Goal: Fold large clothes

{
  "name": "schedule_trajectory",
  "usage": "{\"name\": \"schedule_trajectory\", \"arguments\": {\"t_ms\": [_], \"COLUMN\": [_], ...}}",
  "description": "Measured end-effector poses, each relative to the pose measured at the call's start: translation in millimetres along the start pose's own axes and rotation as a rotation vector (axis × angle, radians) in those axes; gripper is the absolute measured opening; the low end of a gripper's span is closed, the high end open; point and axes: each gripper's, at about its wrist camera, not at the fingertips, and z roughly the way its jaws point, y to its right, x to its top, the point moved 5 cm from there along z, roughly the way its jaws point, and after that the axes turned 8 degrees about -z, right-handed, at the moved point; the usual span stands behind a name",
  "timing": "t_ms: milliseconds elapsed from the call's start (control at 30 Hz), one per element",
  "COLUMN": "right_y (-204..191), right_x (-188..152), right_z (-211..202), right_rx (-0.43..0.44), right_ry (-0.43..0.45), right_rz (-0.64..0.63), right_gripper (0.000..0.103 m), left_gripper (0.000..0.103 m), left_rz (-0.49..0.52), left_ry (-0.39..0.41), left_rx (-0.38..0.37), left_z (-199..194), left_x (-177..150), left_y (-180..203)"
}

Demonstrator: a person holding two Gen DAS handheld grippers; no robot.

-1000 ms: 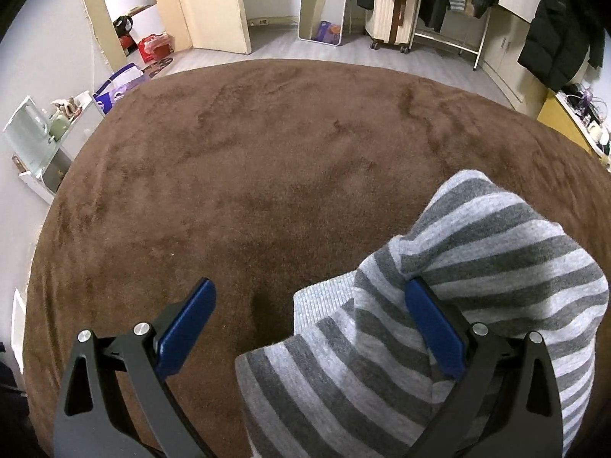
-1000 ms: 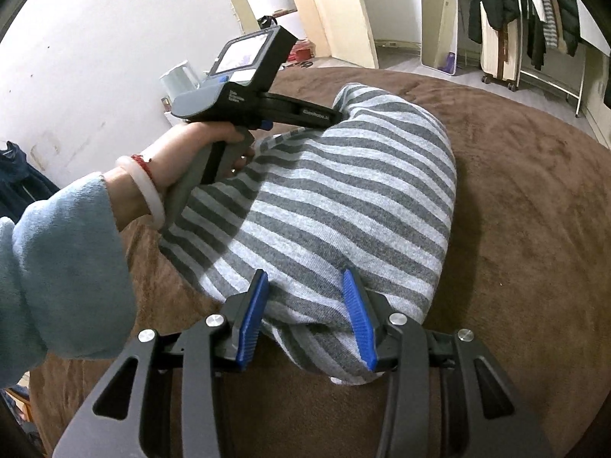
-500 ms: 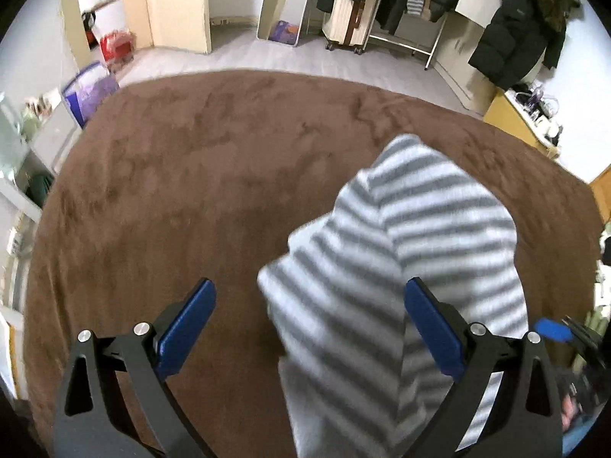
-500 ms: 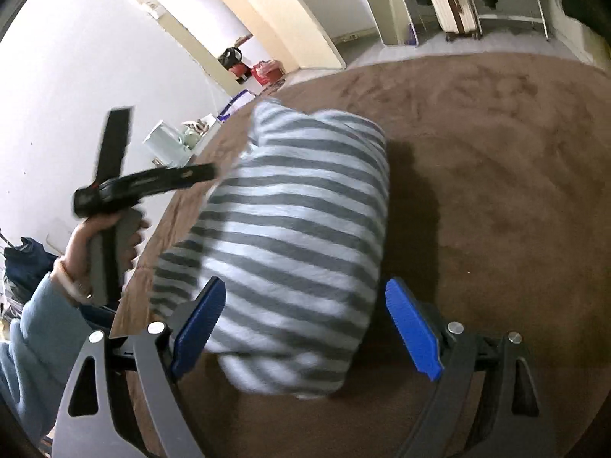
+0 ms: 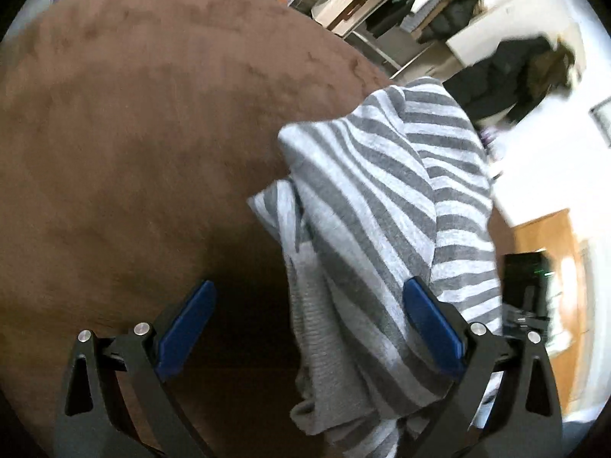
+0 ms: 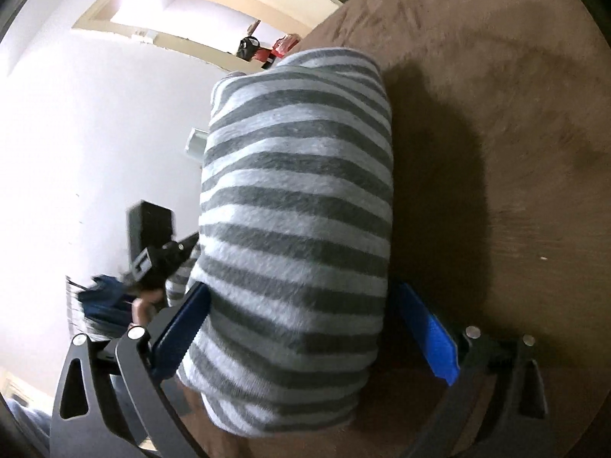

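A grey and white striped sweater [image 5: 385, 221] lies folded into a bundle on the brown blanket [image 5: 133, 133]. My left gripper [image 5: 309, 328] is open; the sweater's near edge lies between its blue pads and against the right one [image 5: 431, 328]. In the right wrist view the same sweater [image 6: 298, 206] fills the middle, and my right gripper [image 6: 301, 339] is open with its pads spread on both sides of the bundle's near end. The left hand-held gripper [image 6: 160, 255] shows to the left of the bundle.
A clothes rack with dark coats [image 5: 508, 72] and a wooden cabinet [image 5: 550, 244] stand beyond the blanket's right edge. A white wall and a doorway [image 6: 214, 19] lie past its left side. Bare brown blanket [image 6: 515, 114] stretches to the right of the sweater.
The right gripper has opened wide off the sweater's edge. Both grippers have swung and tilted, so the views have rotated; the sweater stays on the blanket.
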Motion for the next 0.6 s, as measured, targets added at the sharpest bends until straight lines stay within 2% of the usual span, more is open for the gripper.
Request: {"name": "schedule_trajectory", "arguments": {"t_ms": [167,333,467,533,600], "right_y": [3.9,6.8,7.9,10.1,11.4], "right_x": [3.5,11.0,19.0,17.8,18.1], "right_z": [1.8,3.2,9.7,8.6,11.3], "right_rx": [0.068,0.104,0.113,0.118,0.112], "right_ry": [-0.001,0.001,-0.018,-0.014,-0.009], "right_rz": [0.045,0.074,0.066,0.072,0.068], "right_gripper": [0.097,0.098,0.098,0.098,0.098], "left_gripper": [0.095,0.095,0.096,0.096,0.096], "left_rz": [-0.115,-0.092,0.000,0.031,0.030], "left_ry": [0.012,-0.030,-0.129,-0.141,-0.141], "left_rx": [-0.197,-0.328,-0.303,-0.275,-0.278], "left_z": [6.4,16.4,47.2,58.1,62.7], "left_x": [-2.9,-12.3,-26.7,-31.7,-34.3], "left_y": [-10.3,4.0,26.1,33.5,36.2]}}
